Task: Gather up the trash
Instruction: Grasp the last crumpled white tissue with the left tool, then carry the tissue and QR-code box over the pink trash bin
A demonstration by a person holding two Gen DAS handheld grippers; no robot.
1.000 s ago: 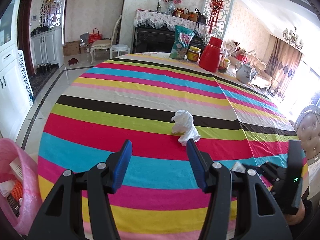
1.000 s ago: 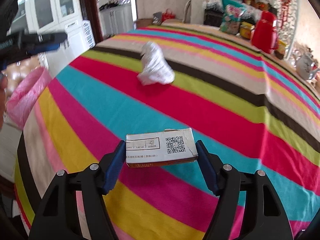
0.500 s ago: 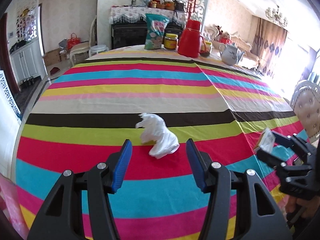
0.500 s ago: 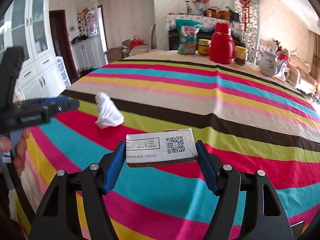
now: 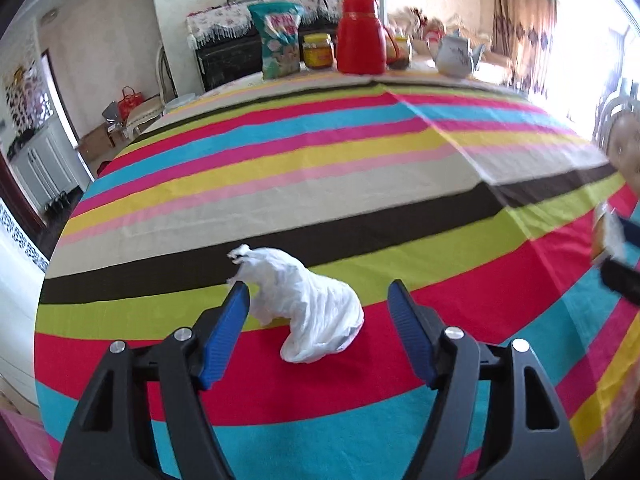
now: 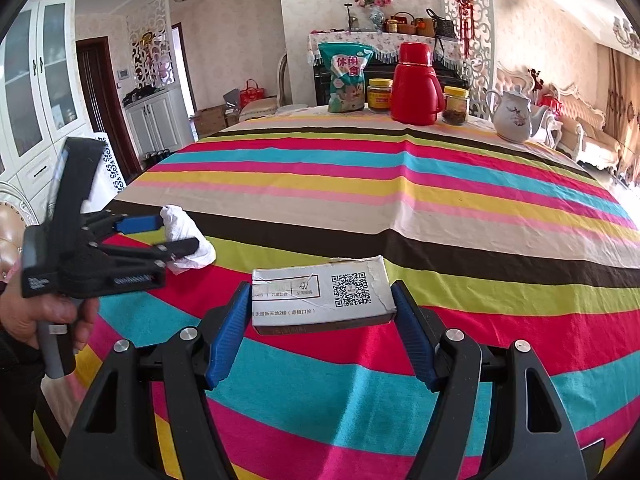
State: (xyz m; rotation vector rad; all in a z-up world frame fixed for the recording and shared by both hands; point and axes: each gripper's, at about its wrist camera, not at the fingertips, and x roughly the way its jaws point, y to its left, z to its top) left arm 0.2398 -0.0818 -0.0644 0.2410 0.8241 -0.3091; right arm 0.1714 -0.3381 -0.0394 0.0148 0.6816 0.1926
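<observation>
Here the left gripper (image 5: 318,300), whose jaws have just been opening, straddles without touching the crumpled white tissue (image 5: 308,304) on the striped tablecloth (image 5: 360,168), while the right gripper (image 6: 320,312) clamps a small cardboard box (image 6: 322,294) above the cloth.

Pale patterned walls (image 6: 240,40), white cabinets (image 6: 36,92), bright curtained window (image 5: 528,28).

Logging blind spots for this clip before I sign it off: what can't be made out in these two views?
- Small cardboard box, left wrist view: cut off at the right edge and blurred.
- Box underside, right wrist view: faces away.
- Crumpled white tissue, right wrist view: the left claw covers part of it, so contact is unclear.
- Box print: too small to read.
- Pink bag, left wrist view: only a corner shows.
</observation>
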